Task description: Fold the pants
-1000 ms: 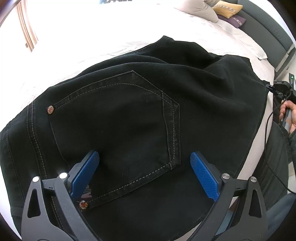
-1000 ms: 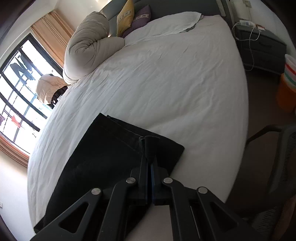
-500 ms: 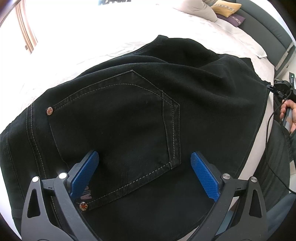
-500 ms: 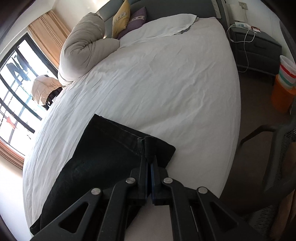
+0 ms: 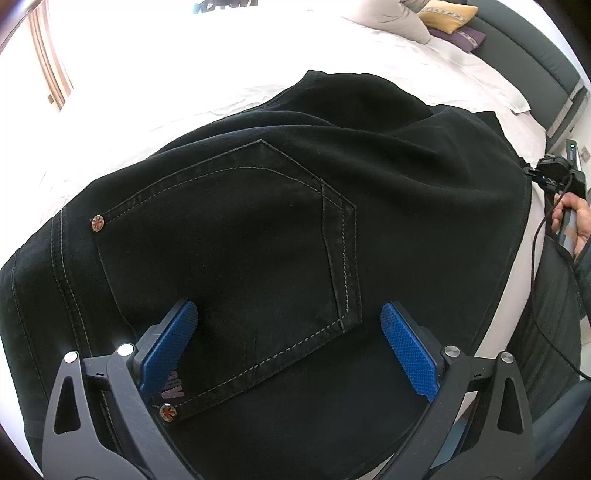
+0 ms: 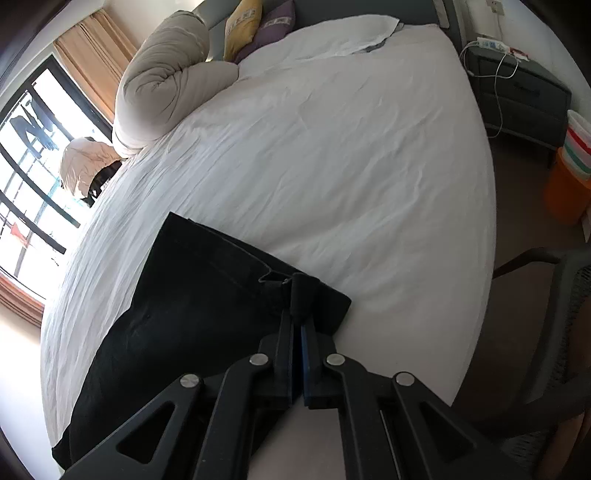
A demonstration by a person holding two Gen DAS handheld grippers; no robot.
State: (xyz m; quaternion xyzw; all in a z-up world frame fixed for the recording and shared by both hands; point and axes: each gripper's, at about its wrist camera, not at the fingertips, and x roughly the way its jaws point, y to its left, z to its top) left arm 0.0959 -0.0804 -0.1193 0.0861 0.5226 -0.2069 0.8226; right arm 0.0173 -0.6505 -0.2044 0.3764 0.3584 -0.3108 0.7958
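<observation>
Black pants (image 5: 258,229) lie on a white bed, back pocket up, with pale stitching and copper rivets. My left gripper (image 5: 288,343) is open, its blue pads (image 5: 170,343) spread over the lower edge of the pocket, holding nothing. In the right wrist view the pants (image 6: 184,314) stretch from lower left to the middle. My right gripper (image 6: 298,321) is shut on a fold of the pants' near corner by the bed's edge. The hand holding the right gripper (image 5: 576,221) shows at the far right of the left wrist view.
The white bed sheet (image 6: 351,166) spreads beyond the pants. A rolled beige duvet (image 6: 166,77) and yellow and purple pillows (image 6: 258,26) lie at the head. A dark nightstand (image 6: 524,96), an orange bin (image 6: 565,184) and a chair (image 6: 546,332) stand on the right.
The right gripper has pulled the pants' corner a little towards the bed's near edge. The left gripper has stayed open over the pocket.
</observation>
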